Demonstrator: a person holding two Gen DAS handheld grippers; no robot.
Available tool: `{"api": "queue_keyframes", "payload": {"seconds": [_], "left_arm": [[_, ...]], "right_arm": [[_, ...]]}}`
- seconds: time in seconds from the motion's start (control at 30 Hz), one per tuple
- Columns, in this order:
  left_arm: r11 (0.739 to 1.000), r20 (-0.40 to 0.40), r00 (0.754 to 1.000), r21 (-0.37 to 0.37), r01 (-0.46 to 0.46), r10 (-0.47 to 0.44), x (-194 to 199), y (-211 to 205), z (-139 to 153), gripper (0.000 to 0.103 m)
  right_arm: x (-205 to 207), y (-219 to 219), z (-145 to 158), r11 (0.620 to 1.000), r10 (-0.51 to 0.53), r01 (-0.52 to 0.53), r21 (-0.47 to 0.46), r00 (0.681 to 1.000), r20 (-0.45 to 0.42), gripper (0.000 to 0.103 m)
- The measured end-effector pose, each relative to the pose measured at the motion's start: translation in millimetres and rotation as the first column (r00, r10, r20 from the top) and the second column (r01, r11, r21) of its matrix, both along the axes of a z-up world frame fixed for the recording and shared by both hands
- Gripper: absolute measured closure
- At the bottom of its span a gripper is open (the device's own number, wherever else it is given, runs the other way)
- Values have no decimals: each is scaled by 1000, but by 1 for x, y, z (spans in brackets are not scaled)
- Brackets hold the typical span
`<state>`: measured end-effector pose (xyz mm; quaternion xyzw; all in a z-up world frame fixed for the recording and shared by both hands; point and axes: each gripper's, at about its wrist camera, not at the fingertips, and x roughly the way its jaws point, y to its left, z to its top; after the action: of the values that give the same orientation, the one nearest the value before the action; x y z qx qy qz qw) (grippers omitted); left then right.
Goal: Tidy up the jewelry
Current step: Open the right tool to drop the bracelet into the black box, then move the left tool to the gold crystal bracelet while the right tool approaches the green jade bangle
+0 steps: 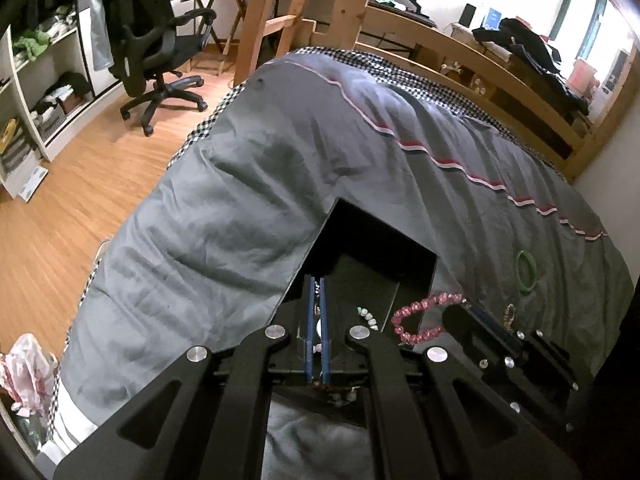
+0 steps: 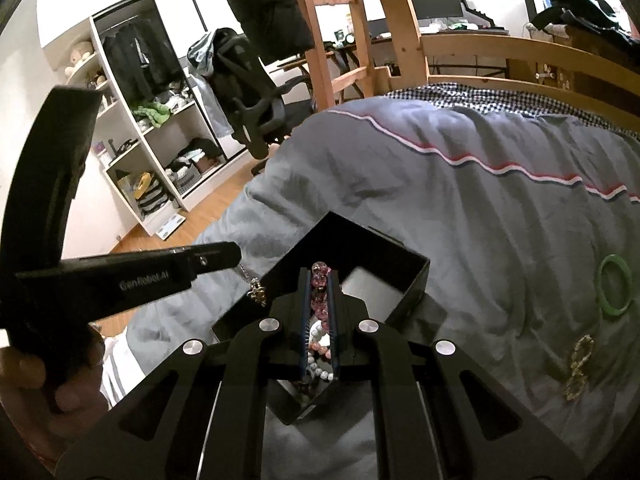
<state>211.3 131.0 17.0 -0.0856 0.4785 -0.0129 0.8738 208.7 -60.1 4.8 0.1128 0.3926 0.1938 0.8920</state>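
Jewelry box: on the bed quilt, near edge. Bead bracelets: inside box. Bangle: on quilt, right of box. Chain bracelet: nearer than the bangle. Office chair, shelving: left, on floor.

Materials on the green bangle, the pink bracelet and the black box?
Green bangle: smooth, glossy, slightly translucent ring, so jade, glass or resin; can't tell which. Pink bead bracelet: faceted, sparkling translucent beads, likely glass or crystal. Black box: thin, flat matte walls with crisp corners, probably rigid cardboard.
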Motion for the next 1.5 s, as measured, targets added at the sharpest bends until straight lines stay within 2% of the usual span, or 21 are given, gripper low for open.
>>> {"api": "queue_keyframes", "payload": {"seconds": [0.3, 0.43, 0.47, 0.5, 0.53, 0.57, 0.6, 0.63, 0.77, 0.87, 1.0, 1.07, 1.23, 1.4, 1.5], "left_arm": [[1000, -16, 1000, 0, -7, 7, 3, 0, -4, 100], [1000, -18, 1000, 2, -24, 24, 2, 3, -5, 99], [999, -15, 999, -17, -28, 28, 1, 5, -3, 93], [999, -9, 999, -24, -33, 33, 1, 6, -2, 74], [999, 9, 999, -20, -44, 45, -1, 8, 1, 62], [999, 25, 998, -11, -52, 52, -2, 9, 4, 42], [998, 40, 997, 0, -63, 63, -4, 9, 6, 32], [998, 51, 996, -3, -70, 71, -5, 10, 9, 29], [995, 71, 993, 0, -97, 97, -6, 11, 13, 12], [996, 71, 994, -13, -84, 85, -4, 7, 11, 11], [999, 96, 995, -23, -32, 34, -5, -11, 10, 7], [1000, 99, 995, -30, 8, -5, -4, -23, 8, 7], [994, 109, 988, 13, 109, -110, -6, -62, 1, 7], [969, 129, 972, -128, 210, -194, -6, -96, -10, 7], [963, 123, 963, -98, 252, -239, -7, -123, -20, 7]], "right_arm": [[-2, 3, -11, 1000, 23, -23, 8, 1000, -22, 94], [-1, 5, -17, 996, 65, -62, 62, 997, -40, 93], [0, 5, -18, 996, 63, -60, 64, 997, -44, 91], [1, 4, -19, 996, 66, -63, 70, 997, -49, 81], [1, 3, -20, 994, 72, -68, 84, 996, -51, 59], [0, 1, -20, 992, 77, -72, 105, 996, -45, 45], [-2, -2, -18, 990, 74, -70, 124, 997, -31, 23], [-4, -3, -17, 990, 68, -65, 128, 997, -21, 16], [-8, -15, -10, 996, 14, -14, 88, 1000, 1, 11], [-12, -30, -4, 998, -38, 36, 56, 999, 30, 4], [-15, -58, 4, 989, -136, 140, -53, 988, 67, 4], [-16, -74, 6, 981, -175, 180, -69, 982, 71, 4], [-21, -123, 16, 955, -276, 283, -85, 958, 81, 4], [-33, -175, 22, 911, -381, 390, -133, 921, 84, 4], [-43, -200, 23, 894, -420, 428, -136, 904, 84, 4]]}}
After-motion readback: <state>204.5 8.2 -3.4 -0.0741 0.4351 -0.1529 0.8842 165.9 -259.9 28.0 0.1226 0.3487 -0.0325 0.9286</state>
